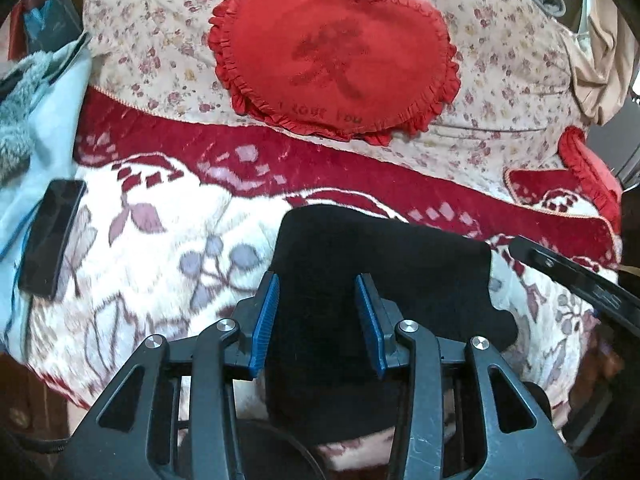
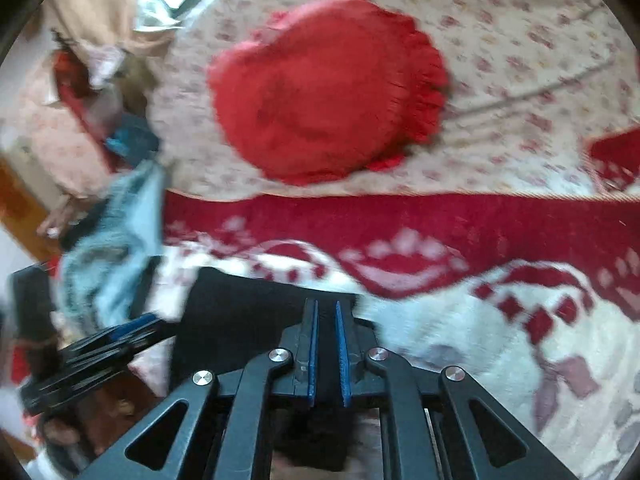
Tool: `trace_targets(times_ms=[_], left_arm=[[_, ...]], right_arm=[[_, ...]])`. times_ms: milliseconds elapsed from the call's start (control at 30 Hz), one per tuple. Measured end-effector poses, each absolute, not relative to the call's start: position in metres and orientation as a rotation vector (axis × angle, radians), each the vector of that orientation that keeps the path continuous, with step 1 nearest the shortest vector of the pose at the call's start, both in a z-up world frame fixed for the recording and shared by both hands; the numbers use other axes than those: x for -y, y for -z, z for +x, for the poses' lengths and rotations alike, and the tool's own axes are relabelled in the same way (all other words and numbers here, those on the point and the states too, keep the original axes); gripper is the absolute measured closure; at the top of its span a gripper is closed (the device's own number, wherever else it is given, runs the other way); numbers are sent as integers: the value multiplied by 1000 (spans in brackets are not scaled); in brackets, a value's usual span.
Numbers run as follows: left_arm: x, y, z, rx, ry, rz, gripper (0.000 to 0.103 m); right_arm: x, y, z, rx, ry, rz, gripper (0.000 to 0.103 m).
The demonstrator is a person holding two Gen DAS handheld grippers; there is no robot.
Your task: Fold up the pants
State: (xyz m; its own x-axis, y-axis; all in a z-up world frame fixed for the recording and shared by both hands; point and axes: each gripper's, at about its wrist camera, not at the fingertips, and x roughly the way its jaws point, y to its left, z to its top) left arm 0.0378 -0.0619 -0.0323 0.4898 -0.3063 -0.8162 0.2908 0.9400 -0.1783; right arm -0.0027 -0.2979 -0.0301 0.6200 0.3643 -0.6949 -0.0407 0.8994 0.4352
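Two grippers over the pants (image 1: 384,264), a compact black bundle just below the blanket's (image 1: 160,264) red band: your left (image 1: 318,322) gapes wide, right (image 2: 326,354) nearly closed, fold looks almost finished.

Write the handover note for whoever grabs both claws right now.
Left claw: open, fingers either side of the black pants, not gripping.
Right claw: nearly closed over the pants' edge; grip unclear because of blur.
Pants lie bunched on the blanket, near the bed's front edge, below the red pillow.
Done: partly folded at most.
Left: finish the fold, flatten.
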Motion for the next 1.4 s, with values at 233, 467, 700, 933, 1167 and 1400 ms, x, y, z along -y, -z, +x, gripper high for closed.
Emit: trace_targets(times_ms=[233,467,700,933,1167,1400], left_arm=[[82,54,62,-1027,346,55,56],[81,59,66,-1027,342,46,48],[75,52,48,-1028,340,40,48],[64,60,32,-1058,357,14,48],[30,49,26,-1058,356,-95,45],[31,74,40,-1148,398,-188,31]], right_arm=[[247,59,32,-997,-302,289,95],[254,76,37,-1037,-305,347,95],[234,51,-3,-1050,-327,234,93],[234,79,-42,-1154,-317,202,92],[265,63,-50,-1107,-333,303,71],[293,93,-11,-1177,-271,412,46]])
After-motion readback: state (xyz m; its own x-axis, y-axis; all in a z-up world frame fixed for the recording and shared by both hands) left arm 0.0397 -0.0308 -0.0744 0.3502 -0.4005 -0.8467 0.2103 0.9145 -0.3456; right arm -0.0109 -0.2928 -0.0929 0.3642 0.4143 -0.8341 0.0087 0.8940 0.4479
